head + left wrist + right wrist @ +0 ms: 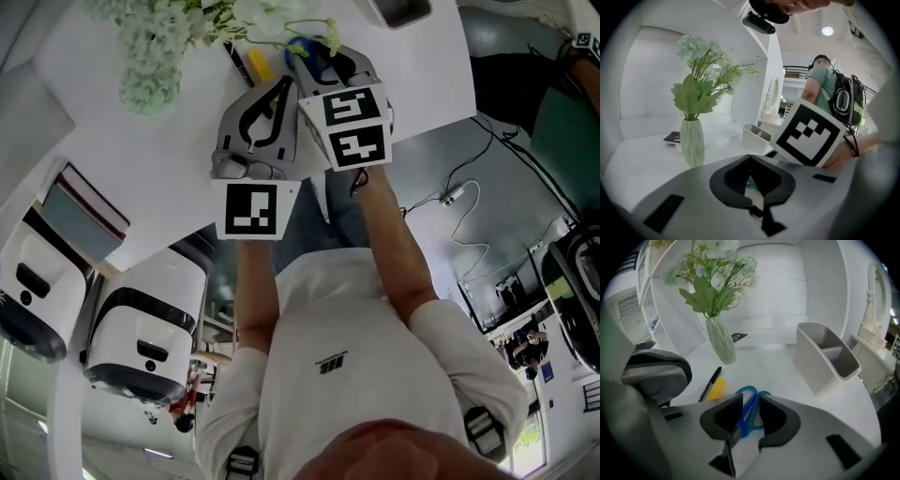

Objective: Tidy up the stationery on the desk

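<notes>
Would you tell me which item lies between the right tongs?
The blue scissors; the black pen and yellow marker lie aside, left of the right tongs.

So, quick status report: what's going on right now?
Left gripper shut, empty. Right gripper shut on blue scissors. Black marker, yellow highlighter beside them; nothing blocks the white organizer.

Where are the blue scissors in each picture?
Head view: the blue scissors are at top centre, half hidden by the right gripper.
Left gripper view: only a blue sliver shows behind the shut jaws; I can't tell if it's them.
Right gripper view: low centre, between the jaws.
Shared landmark: the vase of flowers, towards the left in every view.
</notes>
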The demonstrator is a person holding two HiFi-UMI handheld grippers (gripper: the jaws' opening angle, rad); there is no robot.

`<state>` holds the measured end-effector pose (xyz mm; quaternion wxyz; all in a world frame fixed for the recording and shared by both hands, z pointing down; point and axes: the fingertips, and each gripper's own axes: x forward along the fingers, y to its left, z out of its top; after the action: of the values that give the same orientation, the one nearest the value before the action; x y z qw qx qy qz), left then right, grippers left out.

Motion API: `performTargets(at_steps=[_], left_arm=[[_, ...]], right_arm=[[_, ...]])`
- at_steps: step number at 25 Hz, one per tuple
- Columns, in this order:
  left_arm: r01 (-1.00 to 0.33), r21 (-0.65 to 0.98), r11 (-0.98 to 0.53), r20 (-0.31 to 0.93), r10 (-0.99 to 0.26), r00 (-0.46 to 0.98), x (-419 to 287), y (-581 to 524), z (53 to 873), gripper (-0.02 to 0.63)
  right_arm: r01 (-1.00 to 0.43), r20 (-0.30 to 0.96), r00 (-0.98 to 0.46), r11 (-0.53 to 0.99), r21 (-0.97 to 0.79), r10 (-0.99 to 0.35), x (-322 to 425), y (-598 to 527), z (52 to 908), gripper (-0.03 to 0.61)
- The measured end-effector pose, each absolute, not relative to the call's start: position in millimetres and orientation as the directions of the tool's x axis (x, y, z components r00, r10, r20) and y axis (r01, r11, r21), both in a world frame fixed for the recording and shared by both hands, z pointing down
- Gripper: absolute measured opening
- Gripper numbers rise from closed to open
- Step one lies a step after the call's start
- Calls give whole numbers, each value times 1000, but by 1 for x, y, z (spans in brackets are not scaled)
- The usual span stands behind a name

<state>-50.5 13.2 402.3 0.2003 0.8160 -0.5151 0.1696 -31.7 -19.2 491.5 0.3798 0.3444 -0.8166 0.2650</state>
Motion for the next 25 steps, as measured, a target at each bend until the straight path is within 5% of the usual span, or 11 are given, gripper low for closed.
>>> performTargets(at_steps=[25], left_arm=[[-923, 154, -352, 466, -798, 382, -63, 14, 384, 0]], right_arm=[[-682, 677, -587, 722, -116, -445, -25, -17, 421, 60]])
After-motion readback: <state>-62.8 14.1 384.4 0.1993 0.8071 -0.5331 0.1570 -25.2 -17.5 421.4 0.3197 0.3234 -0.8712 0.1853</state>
